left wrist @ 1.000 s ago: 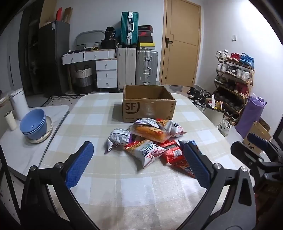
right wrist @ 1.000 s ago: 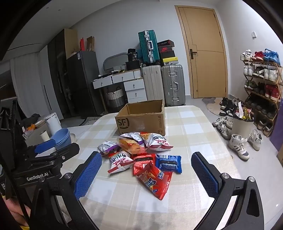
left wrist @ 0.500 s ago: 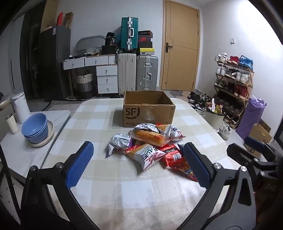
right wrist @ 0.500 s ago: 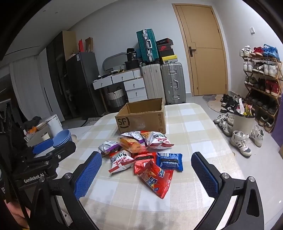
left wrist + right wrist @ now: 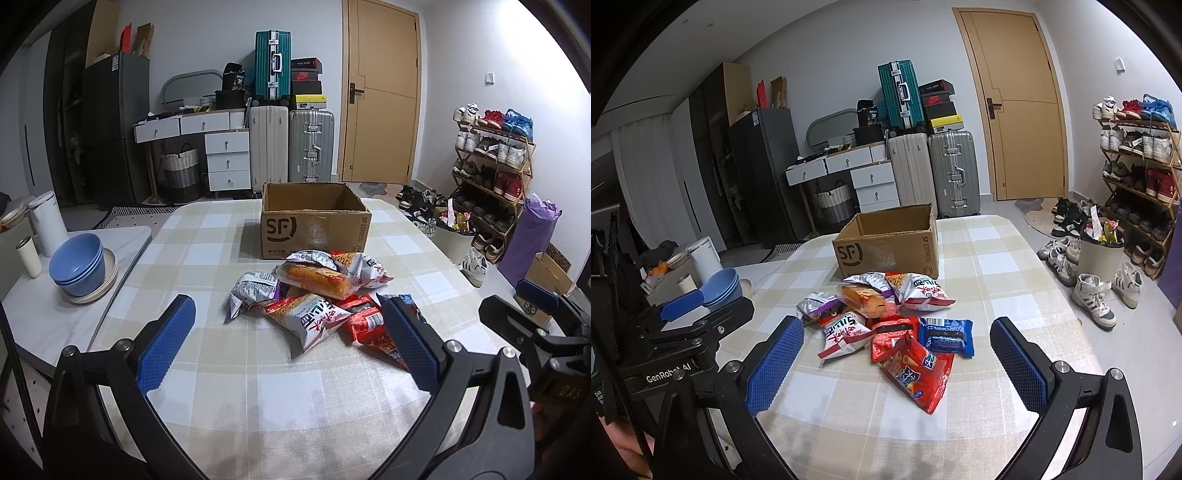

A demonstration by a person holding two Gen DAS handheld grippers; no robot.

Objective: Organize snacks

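Note:
A pile of several snack bags (image 5: 314, 295) lies on the checked tablecloth, in front of an open brown SF cardboard box (image 5: 314, 225) that looks empty. In the right wrist view the pile (image 5: 886, 325) includes a blue packet (image 5: 947, 336) and a red bag (image 5: 916, 373) nearest me; the box (image 5: 890, 247) stands behind. My left gripper (image 5: 288, 339) is open and empty, above the table short of the pile. My right gripper (image 5: 897, 358) is open and empty, also short of the pile, to the right of the left one.
Blue bowls on a plate (image 5: 79, 266), a small cup and a white canister (image 5: 48, 221) stand on a side table at left. A shoe rack (image 5: 491, 170), bin and shoes are off the table's right edge. Suitcases and drawers are at the back.
Both grippers have risen and tilted slightly, so the pile and box sit a little lower in view. Both jaws stay open. The snacks have not moved.

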